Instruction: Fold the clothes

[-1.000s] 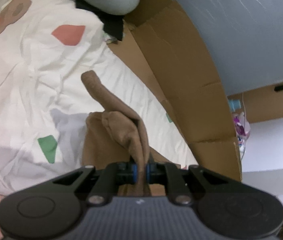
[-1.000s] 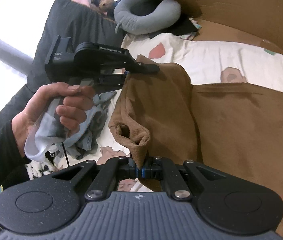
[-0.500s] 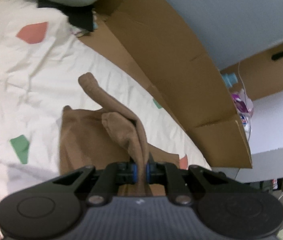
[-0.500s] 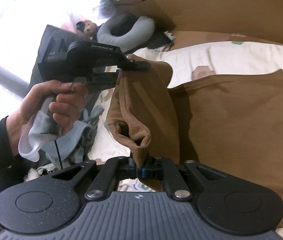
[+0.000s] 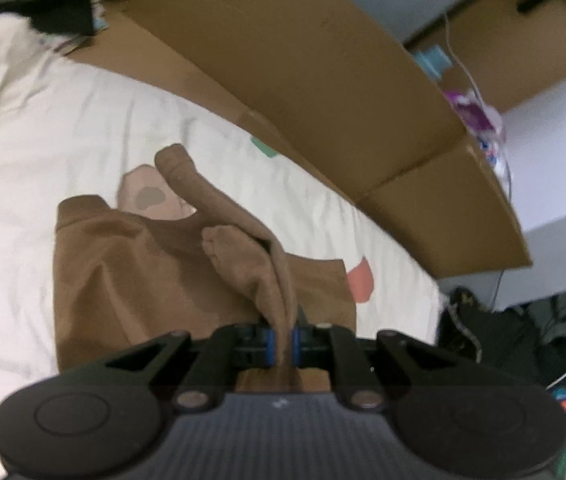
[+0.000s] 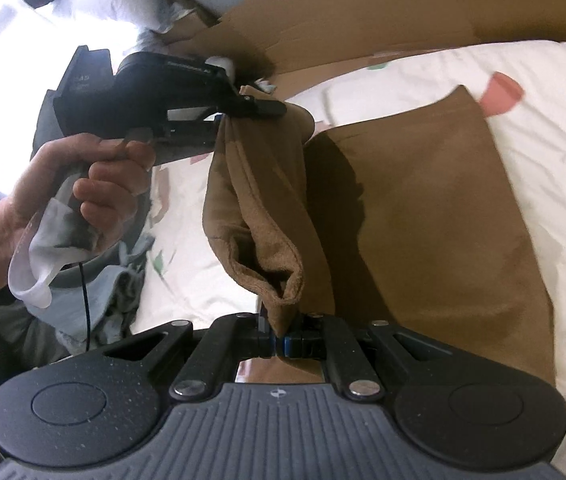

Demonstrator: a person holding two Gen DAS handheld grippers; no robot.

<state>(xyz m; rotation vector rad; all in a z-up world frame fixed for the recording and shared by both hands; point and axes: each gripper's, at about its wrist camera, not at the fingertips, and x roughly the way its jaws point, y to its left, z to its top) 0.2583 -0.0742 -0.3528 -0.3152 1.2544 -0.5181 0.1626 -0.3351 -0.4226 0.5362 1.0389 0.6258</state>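
The left tongs (image 5: 281, 340) are clamped on a bunched edge of the brown garment (image 6: 423, 220), the cloth pinched between the blue pads and rising in a twisted ridge ahead of them. The right tongs (image 6: 279, 342) are pressed together on another bunch of the same edge, with a rolled, open cuff of fabric standing just above the pads. In the right wrist view the person's left hand (image 6: 83, 184) carries its tongs above the bed, so the gripped edge hangs as a raised flap between the two tools, while the rest of the garment lies flat on the patterned white bedsheet (image 6: 543, 140), beside the cardboard (image 5: 323, 80) along the bed's far side.

The step looks like carrying that lifted edge across to make a fold. To do it well, both grips should stay firm and level with each other so the edge stays taut and straight. The flap should land square on the flat part, edges matching, and neither grip should let go until the cloth rests on the layer beneath; uneven hands would skew the crease.
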